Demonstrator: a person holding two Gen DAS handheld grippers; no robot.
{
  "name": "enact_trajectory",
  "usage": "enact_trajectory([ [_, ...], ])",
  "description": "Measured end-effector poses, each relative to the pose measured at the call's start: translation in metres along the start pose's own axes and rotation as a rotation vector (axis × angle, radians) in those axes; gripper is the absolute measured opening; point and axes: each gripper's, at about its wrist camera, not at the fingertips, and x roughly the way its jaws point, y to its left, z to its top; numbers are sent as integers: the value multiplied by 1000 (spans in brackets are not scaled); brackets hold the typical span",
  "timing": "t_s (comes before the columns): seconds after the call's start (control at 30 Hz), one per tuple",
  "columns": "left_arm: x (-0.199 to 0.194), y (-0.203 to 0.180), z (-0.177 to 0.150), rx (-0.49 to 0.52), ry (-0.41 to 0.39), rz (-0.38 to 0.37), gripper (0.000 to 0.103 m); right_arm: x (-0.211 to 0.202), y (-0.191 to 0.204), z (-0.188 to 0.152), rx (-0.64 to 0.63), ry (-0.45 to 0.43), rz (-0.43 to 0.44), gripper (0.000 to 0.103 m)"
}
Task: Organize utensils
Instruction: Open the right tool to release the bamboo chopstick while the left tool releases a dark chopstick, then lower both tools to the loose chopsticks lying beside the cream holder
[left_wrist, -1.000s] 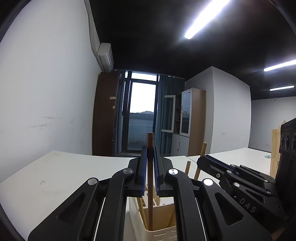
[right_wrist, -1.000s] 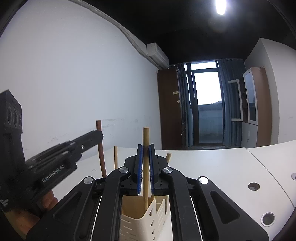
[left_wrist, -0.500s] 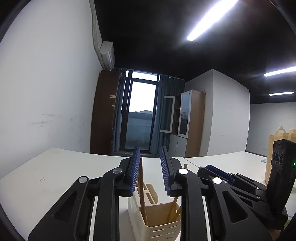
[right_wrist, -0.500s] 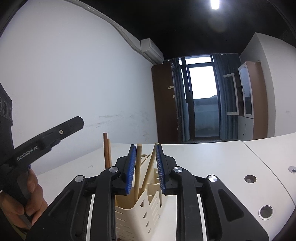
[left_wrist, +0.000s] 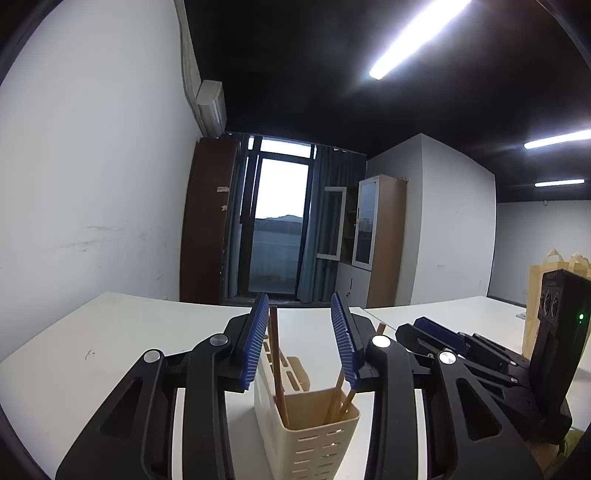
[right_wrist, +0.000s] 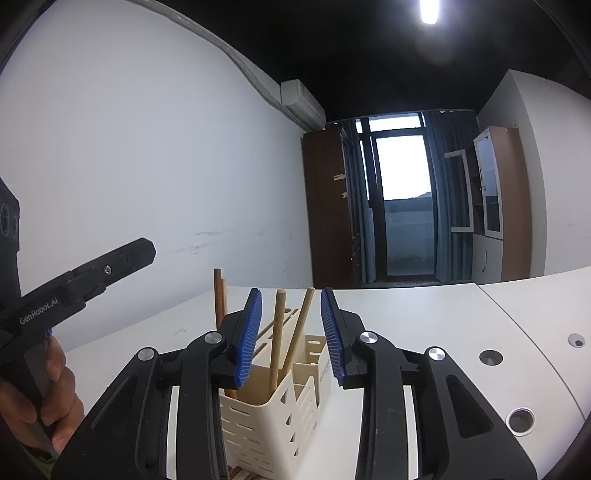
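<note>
A cream slotted utensil holder (left_wrist: 310, 432) stands on the white table (left_wrist: 110, 350); it also shows in the right wrist view (right_wrist: 266, 417). Several wooden chopsticks stand in it: a dark one (left_wrist: 277, 362) at its left side and lighter ones (left_wrist: 338, 395) at its right; in the right wrist view two light ones (right_wrist: 276, 339) lean apart and dark ones (right_wrist: 219, 295) stand behind. My left gripper (left_wrist: 300, 332) is open above the holder, holding nothing. My right gripper (right_wrist: 290, 328) is open above the holder, empty.
The right gripper's body (left_wrist: 517, 362) lies at the right of the left wrist view, the left gripper and hand (right_wrist: 55, 314) at the left of the right wrist view. A paper bag (left_wrist: 535, 295) stands at the far right. The table has cable holes (right_wrist: 490, 357).
Both grippers were shut on a chopstick each; both have opened wide and the chopsticks have dropped into the holder. Both grippers have lifted a little.
</note>
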Motion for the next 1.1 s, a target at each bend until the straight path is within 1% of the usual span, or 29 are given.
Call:
enact_trajectory([
  [0.13,-7,-5,-3,17,18,0,40,-6,1,2,-5,3,-4,37],
  [0.2,-9,-8,-5,32,31,-1,45,-10,2,2,-6,7,-8,42],
  [0.33,-17,-13,-9,46,50,7,45,-21,6,-2,-17,1,-32,43],
  [0.47,-23,-16,-12,56,76,10,49,-28,5,-5,-20,32,-48,47],
  [0.53,-23,-15,-14,61,90,17,50,-33,5,-6,-16,49,-55,50],
  [0.67,-27,-12,-25,45,141,28,53,-37,5,-15,3,91,-72,53],
  [0.83,-26,4,-37,10,245,94,53,-33,13,-29,17,200,-74,59],
  [0.87,-24,8,-37,-1,275,94,53,-32,14,-32,19,221,-74,60],
  [0.97,-13,23,-47,-50,395,98,53,-25,19,-39,26,290,-69,61],
  [1.03,-5,33,-57,-83,479,95,53,-23,22,-45,30,327,-67,64],
  [1.1,0,38,-67,-92,532,95,53,-20,25,-52,33,367,-77,64],
])
